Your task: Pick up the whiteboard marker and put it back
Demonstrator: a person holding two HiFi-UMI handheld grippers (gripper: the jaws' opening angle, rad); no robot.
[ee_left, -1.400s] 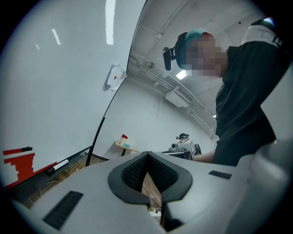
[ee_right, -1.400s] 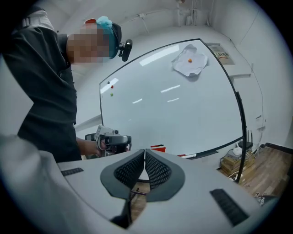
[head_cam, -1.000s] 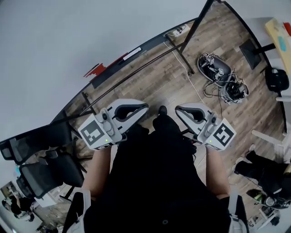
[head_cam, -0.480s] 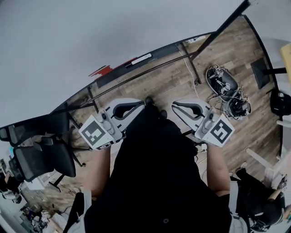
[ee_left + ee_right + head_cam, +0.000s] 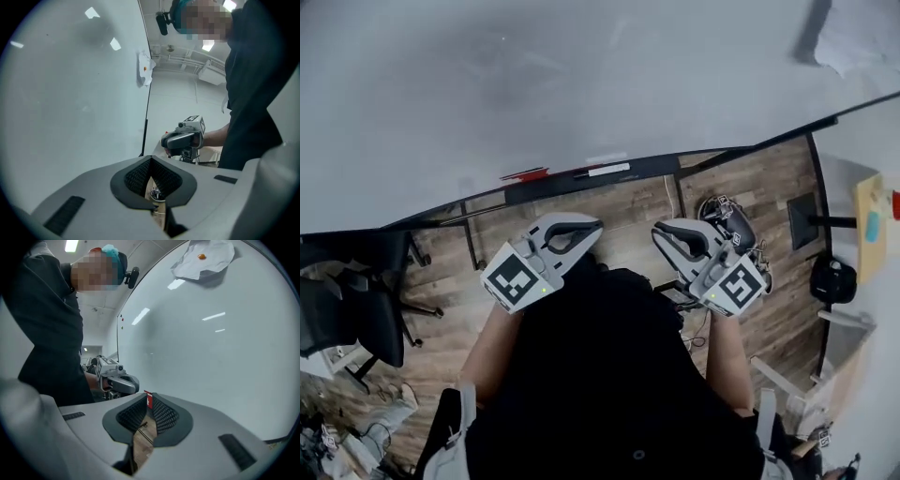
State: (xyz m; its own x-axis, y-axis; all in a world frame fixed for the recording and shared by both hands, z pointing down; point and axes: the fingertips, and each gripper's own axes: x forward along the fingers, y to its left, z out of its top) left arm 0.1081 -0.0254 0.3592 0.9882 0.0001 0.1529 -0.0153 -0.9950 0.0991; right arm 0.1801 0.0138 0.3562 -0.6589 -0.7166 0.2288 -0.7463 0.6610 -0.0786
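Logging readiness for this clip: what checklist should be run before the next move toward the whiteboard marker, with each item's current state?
1. Nothing in left tongs: ok, shut and empty.
2. Nothing in right tongs: ok, shut and empty.
3. Tongs open for a grasp: not ok, both are shut.
4. Sight of whiteboard marker: ok, it lies on the whiteboard ledge ahead.
5. Marker capped: cannot tell, too small.
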